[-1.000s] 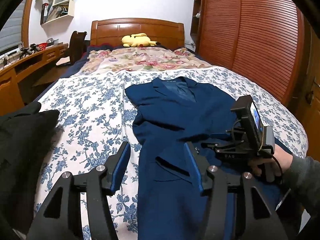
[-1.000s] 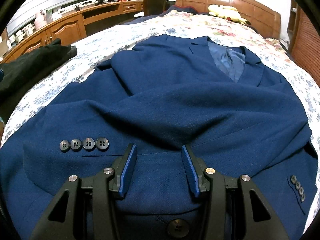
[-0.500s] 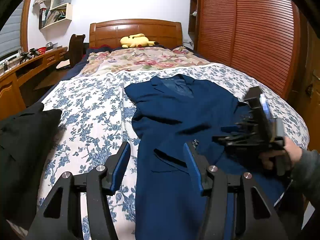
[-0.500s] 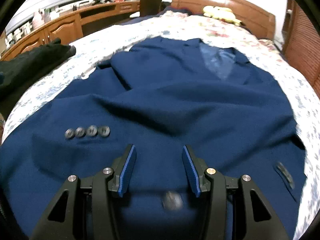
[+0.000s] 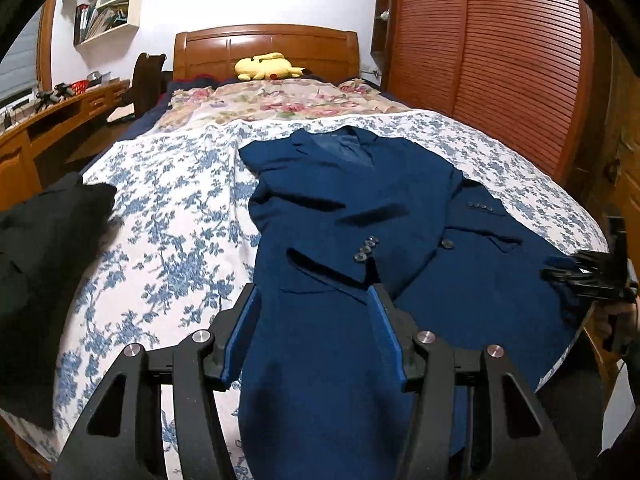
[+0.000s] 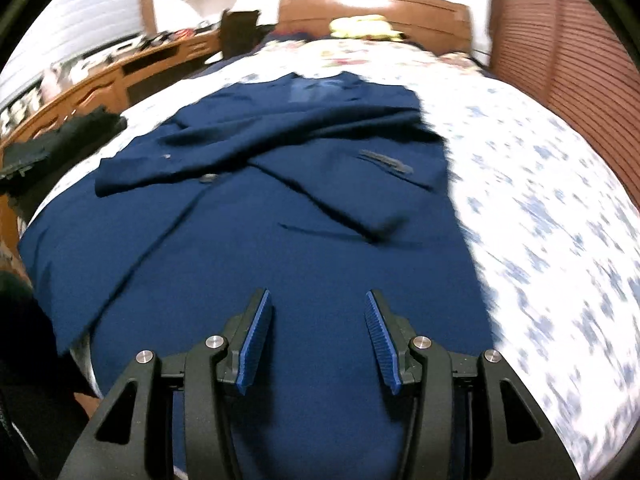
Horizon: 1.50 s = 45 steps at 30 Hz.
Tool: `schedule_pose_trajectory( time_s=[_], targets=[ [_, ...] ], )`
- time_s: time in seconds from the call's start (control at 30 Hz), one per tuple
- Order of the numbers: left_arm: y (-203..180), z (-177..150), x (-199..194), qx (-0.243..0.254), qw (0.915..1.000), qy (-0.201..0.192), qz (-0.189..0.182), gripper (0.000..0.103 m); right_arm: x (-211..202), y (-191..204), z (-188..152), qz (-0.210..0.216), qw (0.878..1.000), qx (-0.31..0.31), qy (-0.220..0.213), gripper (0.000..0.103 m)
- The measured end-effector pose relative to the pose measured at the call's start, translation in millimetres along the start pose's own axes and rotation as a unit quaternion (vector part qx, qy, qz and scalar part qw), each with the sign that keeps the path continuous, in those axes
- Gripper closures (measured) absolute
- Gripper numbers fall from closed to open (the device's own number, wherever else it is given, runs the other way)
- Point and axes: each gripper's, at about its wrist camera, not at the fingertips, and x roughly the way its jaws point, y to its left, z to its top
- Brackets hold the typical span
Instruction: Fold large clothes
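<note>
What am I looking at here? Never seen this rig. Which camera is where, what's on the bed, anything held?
No robot: a person holds a two-finger gripper in each hand, each with a fisheye camera looking along its fingers. One picture is from the left gripper, the other, blurred, from the right gripper; the right one also shows at the left view's edge. A navy suit jacket lies spread on the floral bed sheet, sleeves crossed over its front. A black garment lies to the left. Both grippers are open, holding nothing.
</note>
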Motion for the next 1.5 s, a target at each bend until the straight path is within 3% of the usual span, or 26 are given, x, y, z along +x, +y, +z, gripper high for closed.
schedule_pose_trajectory(
  time_s=[0.17, 0.4, 0.7, 0.93, 1.17, 1.33, 1.43, 1.5],
  targets=[
    [3, -11, 7, -0.005, 0.9996, 0.022, 0.017, 0.047, -29, -28, -15, -0.042, 0.999, 0.024, -0.012, 0.053],
    [17, -32, 13, -0.031, 0.998, 0.054, 0.015, 0.047, -22, -30, -16, -0.088, 0.995, 0.038, 0.01, 0.053],
    [34, -53, 6, -0.054, 0.9957, 0.069, 0.03, 0.047, -12, -34, -10, -0.08, 0.996, 0.032, 0.022, 0.05],
    [37, -64, -8, -0.059, 0.9958, 0.066, 0.02, 0.061, -27, -34, -19, -0.066, 0.997, 0.019, 0.047, 0.049],
    [33, -75, -15, -0.057, 0.9961, 0.068, 0.002, 0.064, -39, -30, -29, -0.039, 0.997, 0.014, 0.059, 0.049],
    [28, -73, -16, -0.052, 0.9962, 0.069, -0.006, 0.091, -37, -26, -29, -0.034, 0.998, 0.021, 0.053, 0.05],
    [24, -67, -20, -0.048, 0.9966, 0.066, -0.012, 0.098, -35, -22, -28, -0.022, 0.998, 0.016, 0.049, 0.07],
    [19, -59, -26, -0.046, 0.997, 0.059, -0.018, 0.099, -35, -23, -26, -0.007, 0.999, 0.017, 0.046, 0.092]
  ],
)
